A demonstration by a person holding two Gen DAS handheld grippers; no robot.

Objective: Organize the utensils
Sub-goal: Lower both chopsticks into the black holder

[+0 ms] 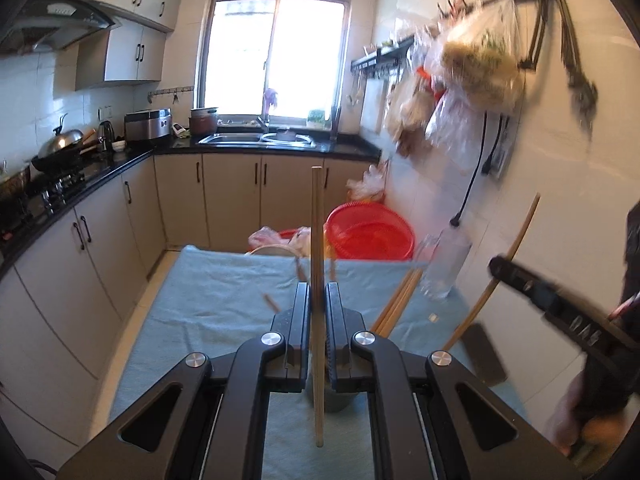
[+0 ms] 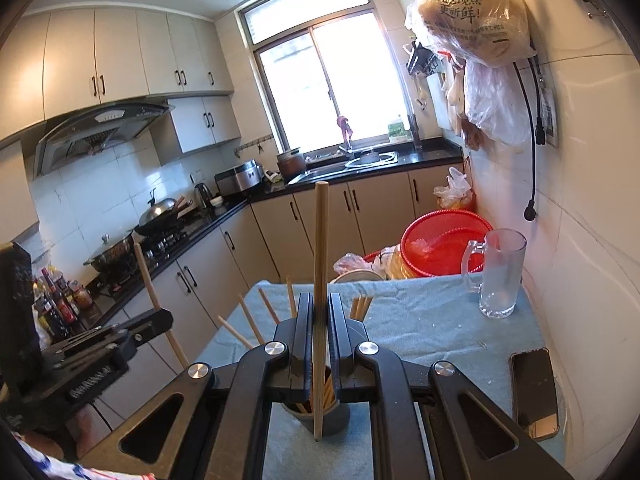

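Currently: one chopstick (image 1: 317, 240) upright, pinched in the left gripper (image 1: 318, 300); another chopstick (image 2: 319, 264) clamped likewise in the right gripper (image 2: 320, 312), both above the grey holder cup (image 2: 340, 416) on the near blue cloth (image 2: 420, 320). Risk: a tilted stick strikes the cup rim, tipping it.

Both tools are black, the left tool (image 1: 318, 300) and the right tool (image 2: 320, 308), with silver round pins. Each chopstick, the left one (image 1: 317, 264) and the right one (image 2: 320, 280), is pale tan wood. The cloth (image 2: 420, 320) on the counter is light blue and plain. The holder (image 2: 326, 420) is dark grey. At two o'clock the mug (image 2: 498, 276) is clear glass; the basin (image 2: 444, 248) is bright red mesh. The phone (image 2: 534, 392) is black. Cabinets (image 2: 360, 212) are beige with black handles.
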